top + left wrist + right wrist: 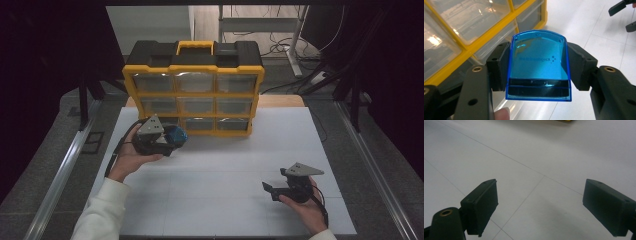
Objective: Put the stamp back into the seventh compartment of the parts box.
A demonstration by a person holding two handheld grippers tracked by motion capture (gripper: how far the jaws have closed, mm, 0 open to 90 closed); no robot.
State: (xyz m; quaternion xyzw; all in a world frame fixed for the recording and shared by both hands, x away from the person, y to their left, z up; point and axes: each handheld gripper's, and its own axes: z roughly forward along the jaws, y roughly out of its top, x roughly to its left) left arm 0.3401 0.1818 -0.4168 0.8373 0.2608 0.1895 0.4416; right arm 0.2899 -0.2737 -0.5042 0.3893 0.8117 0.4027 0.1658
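Progress looks roughly midway, as I judge it: the pick-up is done and the stowing is still to come. Clamped between the two black jaws of the left gripper (537,72) is a translucent blue plastic case (539,65) with faint printed lettering and a dark strip along its near end; the pads press on its two long sides and it is lifted off the table. In the high view that left gripper (167,140) hangs at about nine o'clock on the white tabletop (225,200), with the blue case (176,135) pointed toward the lower left corner of the yellow-and-black drawer organiser (194,90), which stands at twelve o'clock. All of its clear drawers (199,105) appear shut, so one would have to be pulled out before the case can go in. The right gripper (272,190) sits at about four o'clock, well apart from the cabinet; its own view shows its jaws spread wide with nothing but bare table between them, so it is free, by my reading, to open a drawer.
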